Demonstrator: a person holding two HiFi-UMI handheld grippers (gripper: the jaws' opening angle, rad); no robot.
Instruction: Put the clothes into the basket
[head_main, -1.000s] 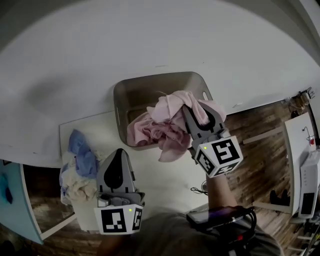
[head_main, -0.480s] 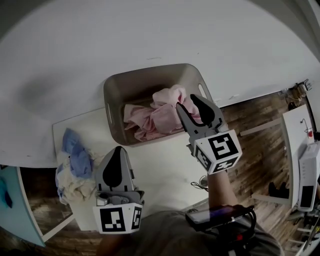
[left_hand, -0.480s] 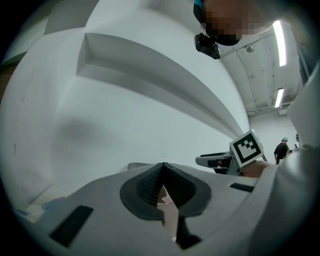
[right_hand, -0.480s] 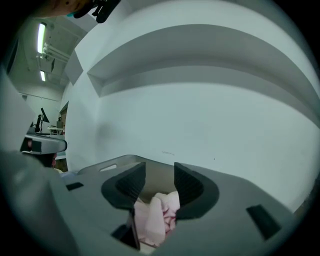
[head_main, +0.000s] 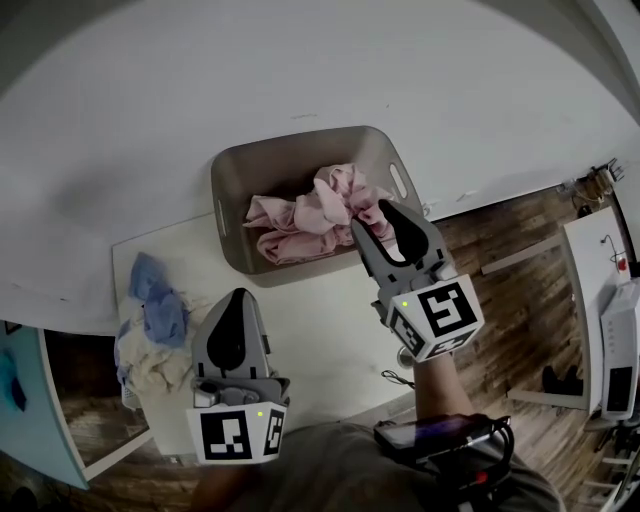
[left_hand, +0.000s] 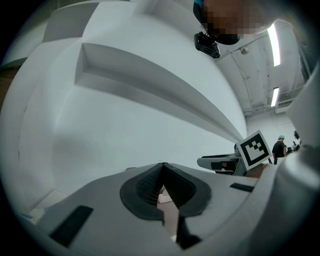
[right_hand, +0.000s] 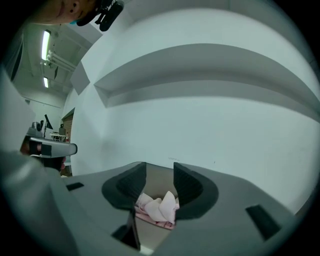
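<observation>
**Pink garment lands in the basket**

The crumpled pink cloth garment (head_main: 310, 215) lies inside the grey plastic basket (head_main: 300, 140) at the white bench's (head_main: 330, 330) far edge. The right gripper (head_main: 373, 217) hangs at the basket's near right corner; its jaws have just been opening and stand spread, pinching nothing. The left gripper (head_main: 237, 300) is over the near edge, jaws pressed together. A heap of blue and cream clothes (head_main: 160, 320) sits at the left edge.

I get dim, flat, greyish light in the head view, with a soft shadow on the wall (head_main: 400, 70) left of the basket (head_main: 270, 175). Heavy fisheye bending, dark vignetted corners. Ceiling strip lights (left_hand: 272, 45) glare in both gripper views. Near foreground is soft.
</observation>
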